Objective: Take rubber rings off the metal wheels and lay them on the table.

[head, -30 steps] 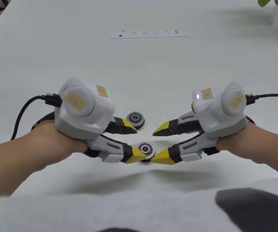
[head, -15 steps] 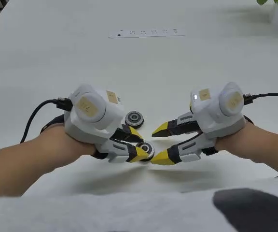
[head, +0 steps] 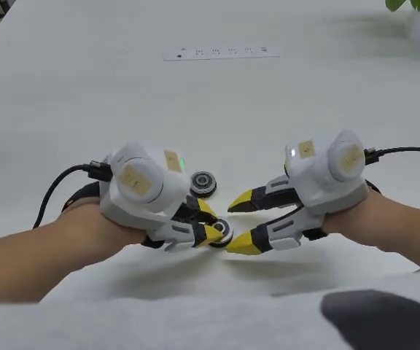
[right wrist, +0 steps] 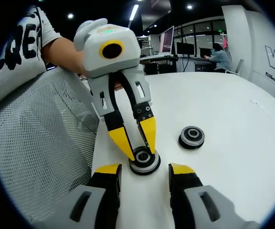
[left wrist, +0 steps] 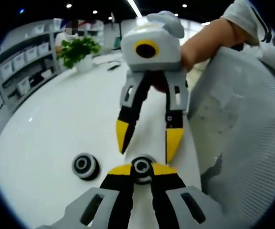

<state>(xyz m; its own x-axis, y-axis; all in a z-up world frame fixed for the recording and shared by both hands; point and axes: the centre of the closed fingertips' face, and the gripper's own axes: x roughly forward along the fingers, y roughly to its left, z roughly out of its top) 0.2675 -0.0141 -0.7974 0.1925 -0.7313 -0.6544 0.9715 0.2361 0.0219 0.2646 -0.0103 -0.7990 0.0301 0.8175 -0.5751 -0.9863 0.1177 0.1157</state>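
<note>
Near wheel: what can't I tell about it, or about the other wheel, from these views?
- Head view: the left gripper covers most of the near wheel, so whether its rubber ring is on can't be judged.
- Left gripper view: that gripper's own jaw tips hide the near wheel's sides and lower half.
- Head view: the far wheel is too small to tell ring from metal.

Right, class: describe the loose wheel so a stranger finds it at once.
On the white table, find the left gripper. Just beyond it lies a small metal wheel with a black ring. Unlike the clamped wheel in that gripper, nothing touches it.
</note>
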